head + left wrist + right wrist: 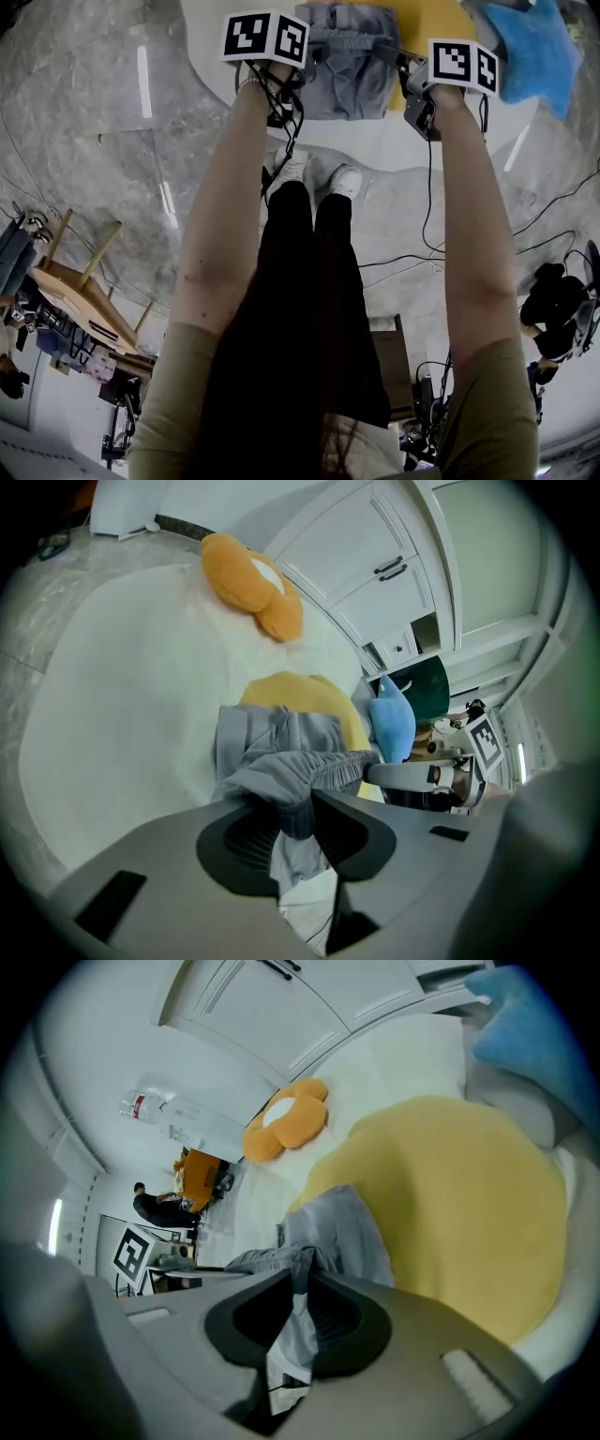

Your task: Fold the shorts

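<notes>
Grey shorts [349, 61], soft, rumpled; far part lies flat, partly on yellow mat [469, 1204] atop white table [122, 696]; near ribbed edge raised, stretched between two pinched ends, cloth folding over itself.

No readable text, brand or number anywhere. Left marker cube [265, 37], right marker cube [462, 64]: black-and-white square patterns only (no letters). Bottle [148, 1106] label: red patch, print illegible.
</notes>
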`<state>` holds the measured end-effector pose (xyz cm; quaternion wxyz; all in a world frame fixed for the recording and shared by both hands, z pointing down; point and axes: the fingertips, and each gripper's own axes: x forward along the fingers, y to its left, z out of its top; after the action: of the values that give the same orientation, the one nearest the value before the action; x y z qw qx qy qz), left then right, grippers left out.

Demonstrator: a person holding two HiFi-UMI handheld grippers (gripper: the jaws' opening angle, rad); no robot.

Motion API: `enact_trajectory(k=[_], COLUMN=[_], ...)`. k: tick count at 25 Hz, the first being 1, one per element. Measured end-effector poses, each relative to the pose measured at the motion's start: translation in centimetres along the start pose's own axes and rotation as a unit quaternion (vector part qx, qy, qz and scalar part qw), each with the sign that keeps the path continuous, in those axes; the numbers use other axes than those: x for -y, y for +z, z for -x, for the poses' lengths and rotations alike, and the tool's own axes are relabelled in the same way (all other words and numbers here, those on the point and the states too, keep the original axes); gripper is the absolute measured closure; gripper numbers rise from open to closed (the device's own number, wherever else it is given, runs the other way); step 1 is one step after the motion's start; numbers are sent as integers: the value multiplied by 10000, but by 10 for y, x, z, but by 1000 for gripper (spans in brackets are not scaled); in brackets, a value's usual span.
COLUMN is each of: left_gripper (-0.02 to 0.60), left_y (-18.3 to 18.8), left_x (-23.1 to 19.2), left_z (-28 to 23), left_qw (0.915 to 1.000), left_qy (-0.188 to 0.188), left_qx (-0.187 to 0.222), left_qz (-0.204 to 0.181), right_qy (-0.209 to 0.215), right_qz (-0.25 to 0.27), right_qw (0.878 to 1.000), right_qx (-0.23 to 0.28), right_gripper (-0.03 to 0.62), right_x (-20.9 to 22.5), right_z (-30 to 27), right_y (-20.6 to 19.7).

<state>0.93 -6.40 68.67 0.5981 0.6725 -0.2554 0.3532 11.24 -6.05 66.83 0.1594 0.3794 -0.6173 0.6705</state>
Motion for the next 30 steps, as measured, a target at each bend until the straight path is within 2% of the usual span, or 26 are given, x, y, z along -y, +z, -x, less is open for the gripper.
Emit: enact_trajectory(k=[5,8,12,14,16,17,18,19,21,22,23,24,26,30], left_gripper=[451,418,287,272,272,272,272,272,272,271,270,270,264,252], left_y=[2,8,22,26,20,11,-3,-22,-60,-75,-86,-93,-93,-65], left_x=[-14,-16,-2,2,-2,-4,-4,-1,6,9,12,14,16,11], left_z=[-9,-7,8,20,31,34,34,31,18,10,2,-6,-17,-26], left_qw=[9999,9994,9940,9908,9893,9873,9821,9716,9377,9207,9080,9003,8968,9072], left_qy=[99,39,-535,-605,-292,-90,64,139,90,13,-72,-147,-204,-57], left_qx=[22,303,946,1203,1247,1089,783,363,-509,-821,-1023,-1136,-1182,-963], left_qz=[99,154,95,-138,-694,-1150,-1714,-2334,-3437,-3814,-4062,-4198,-4259,-4095], right_qy=[-181,-165,-157,-220,-375,-446,-476,-458,-307,-219,-154,-117,-100,-123], right_qz=[-74,111,709,1181,1800,2160,2523,2859,3361,3514,3614,3673,3704,3679], right_qw=[9998,9998,9974,9928,9829,9751,9653,9538,9295,9196,9119,9066,9025,9064], right_qx=[-104,-92,-20,-38,-96,-226,-473,-809,-1484,-1742,-1937,-2075,-2197,-2071], right_gripper=[545,542,508,360,344,344,344,344,344,344,344,344,344,344], right_x=[16,16,10,7,6,5,4,3,0,-2,-2,-2,0,2], right_z=[-3,-4,1,7,15,18,20,21,17,13,8,4,-5,-13], right_y=[10,13,19,22,24,21,13,0,-27,-39,-48,-55,-59,-44])
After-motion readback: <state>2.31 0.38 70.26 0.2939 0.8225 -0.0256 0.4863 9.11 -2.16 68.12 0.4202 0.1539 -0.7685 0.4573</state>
